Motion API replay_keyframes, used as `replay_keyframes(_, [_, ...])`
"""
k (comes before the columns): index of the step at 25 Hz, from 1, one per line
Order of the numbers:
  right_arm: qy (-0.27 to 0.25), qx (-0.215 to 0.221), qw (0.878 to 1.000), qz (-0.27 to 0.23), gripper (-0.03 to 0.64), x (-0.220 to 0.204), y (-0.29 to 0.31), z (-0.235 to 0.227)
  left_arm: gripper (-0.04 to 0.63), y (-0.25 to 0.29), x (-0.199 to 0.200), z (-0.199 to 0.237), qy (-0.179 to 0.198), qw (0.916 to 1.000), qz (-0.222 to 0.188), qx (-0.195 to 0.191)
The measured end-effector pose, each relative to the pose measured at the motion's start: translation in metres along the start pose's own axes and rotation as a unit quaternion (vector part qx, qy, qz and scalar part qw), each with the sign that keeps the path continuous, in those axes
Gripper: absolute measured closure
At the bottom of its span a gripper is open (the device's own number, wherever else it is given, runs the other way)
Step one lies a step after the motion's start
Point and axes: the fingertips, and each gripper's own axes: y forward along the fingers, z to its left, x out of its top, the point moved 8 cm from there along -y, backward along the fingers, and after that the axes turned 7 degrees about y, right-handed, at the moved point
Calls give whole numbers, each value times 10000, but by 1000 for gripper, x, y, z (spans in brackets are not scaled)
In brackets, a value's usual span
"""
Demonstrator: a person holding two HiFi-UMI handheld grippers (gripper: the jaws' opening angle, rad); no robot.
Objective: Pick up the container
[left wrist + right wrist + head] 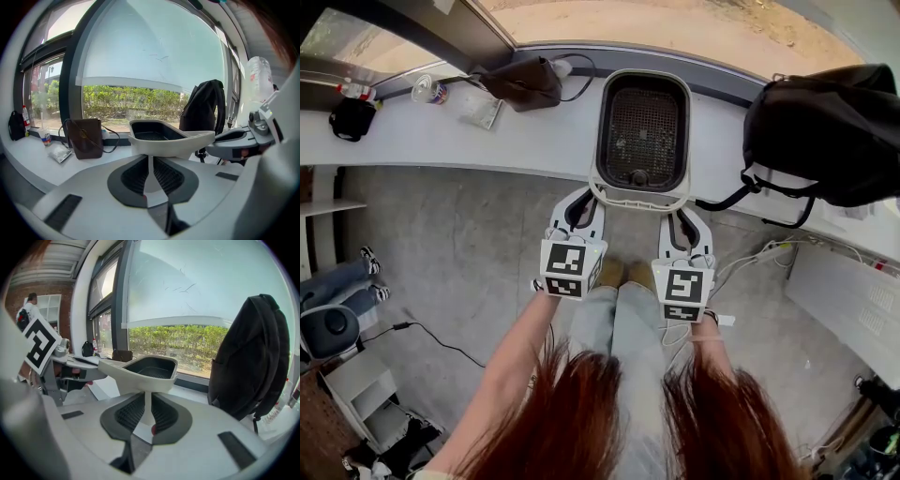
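Container [168,139] pinch: L/R gripper views only

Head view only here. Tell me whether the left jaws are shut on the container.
Observer: Yes. The left gripper is shut on a thin white fin below the container's rim.
Operator: Now check the right one.
Observer: The right gripper is shut the same way, with a white fin pinched between its pads.
Operator: Report what is outside the window.
Observer: A green hedge runs along outside, past the glass.
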Motion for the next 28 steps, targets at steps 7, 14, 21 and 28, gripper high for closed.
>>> replay_keyframes(7, [22,-41,10000,-65,561,18,-4,-3,575,-3,17,5,9,9999,-36,104])
replay_keyframes(14, [-17,-176,9997,-160,561,34,-6,-9,574,-3,30,9,-1,9998,-90,170])
replay_keyframes(21, [28,-317,9993,-217,561,44,-7,-13,561,-5,40,16,-76,9994,-99,326])
replay_keyframes(28, [137,-412,9986,-285,561,54,-5,-16,529,-4,51,23,-38,9992,-153,366])
